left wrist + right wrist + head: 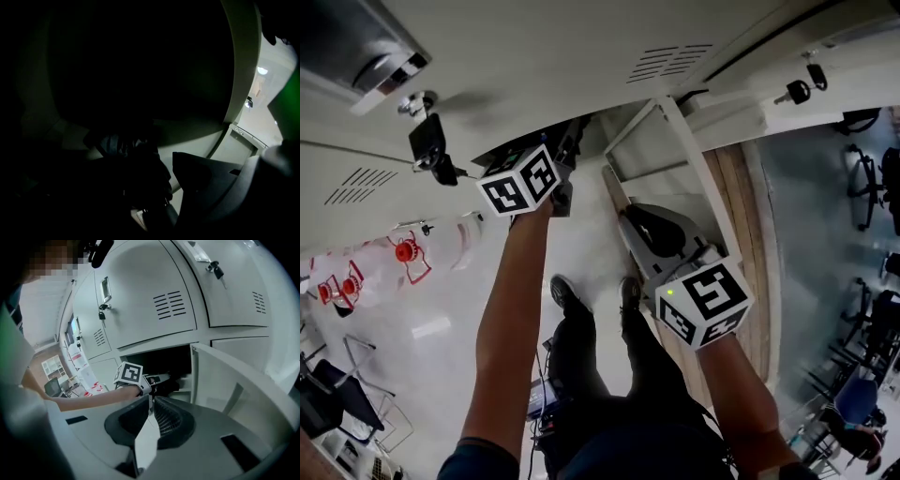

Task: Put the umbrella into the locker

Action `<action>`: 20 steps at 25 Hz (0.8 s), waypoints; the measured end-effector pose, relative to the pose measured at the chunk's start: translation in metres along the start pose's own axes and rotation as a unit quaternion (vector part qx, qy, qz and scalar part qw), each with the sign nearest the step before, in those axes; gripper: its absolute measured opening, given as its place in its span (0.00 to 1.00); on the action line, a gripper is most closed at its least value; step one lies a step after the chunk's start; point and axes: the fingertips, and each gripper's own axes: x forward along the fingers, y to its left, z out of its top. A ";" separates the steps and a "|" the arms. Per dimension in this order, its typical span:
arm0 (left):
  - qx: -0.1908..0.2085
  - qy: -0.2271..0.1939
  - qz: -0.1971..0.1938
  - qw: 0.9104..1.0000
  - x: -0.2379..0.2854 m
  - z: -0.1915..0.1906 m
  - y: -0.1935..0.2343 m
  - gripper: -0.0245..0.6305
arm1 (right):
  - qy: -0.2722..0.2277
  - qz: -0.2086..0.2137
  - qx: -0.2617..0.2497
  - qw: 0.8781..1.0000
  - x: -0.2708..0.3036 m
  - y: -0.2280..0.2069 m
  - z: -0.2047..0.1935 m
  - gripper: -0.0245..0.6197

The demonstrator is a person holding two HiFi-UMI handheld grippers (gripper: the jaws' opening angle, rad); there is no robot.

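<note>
Two jaws of the right gripper [151, 402] meet at their tips with nothing between them, and the open door [234, 380] stands just to their right. Ahead of them the left gripper [154, 161] is inside the locker [201, 133]. A dark folded umbrella [124, 150] sits between its parted jaws, but the gloom hides whether they clamp it.

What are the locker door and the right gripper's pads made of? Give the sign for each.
The locker door is likely painted sheet metal: pale grey, smooth, dull sheen, thin folded edges. The neighbouring doors have punched vent slots. The right gripper has pads that are probably black rubber or soft plastic: matt, with fine ribbing on the faces.
</note>
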 end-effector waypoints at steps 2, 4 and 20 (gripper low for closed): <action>0.024 -0.004 -0.006 1.000 0.008 0.010 -0.003 0.51 | 0.003 -0.002 0.005 1.000 0.016 -0.004 -0.002 0.11; 0.037 0.021 -0.013 0.999 0.025 0.006 -0.004 0.47 | 0.012 -0.004 0.014 1.000 0.031 -0.009 -0.009 0.11; 0.131 0.000 0.004 0.991 -0.003 0.009 -0.019 0.47 | 0.028 -0.008 0.025 0.999 0.032 -0.012 -0.028 0.11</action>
